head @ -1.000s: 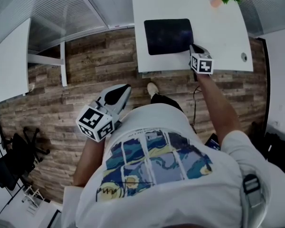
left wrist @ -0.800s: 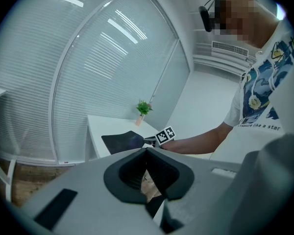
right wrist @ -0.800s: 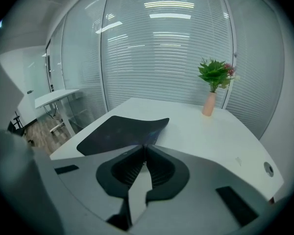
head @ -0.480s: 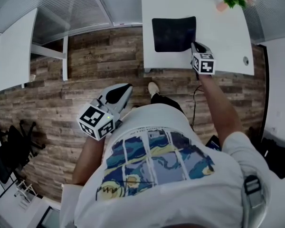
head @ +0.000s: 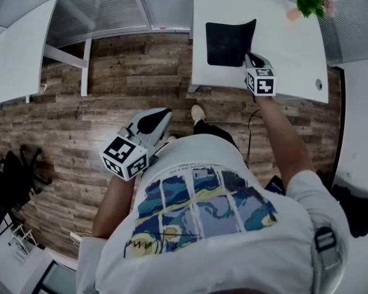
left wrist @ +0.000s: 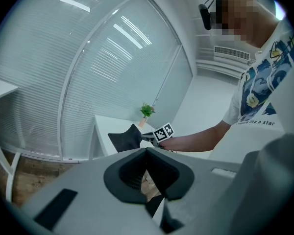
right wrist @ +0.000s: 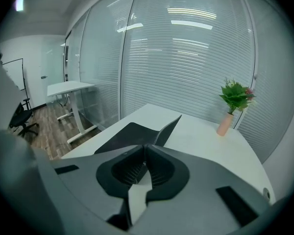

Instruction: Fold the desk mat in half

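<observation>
We see the right gripper [head: 249, 59] with its jaws closed on the right short edge of the desk mat [head: 227, 41], at the corner nearest the front edge of the desk [head: 288, 54]. This edge is lifted off the desk and stands up, leaning a little toward the left side of the desk.

The left gripper [head: 161, 114] is well apart from the desk, over the wooden floor in front of it. Its jaws are together and hold nothing.

The mat lies on the left half of the desk, close to the front edge. As we judge it, its long axis runs along the front edge of the desk, left to right. The fold line must then go across it, from the front of the desk to the back.

To do this step well, we should carry the held edge in an arc toward the left edge of the desk. We should hold it high enough that the mat bends and is not dragged. Because only one corner is held, the far corner may lag, so we should lay it down slowly and match the edges.
</observation>
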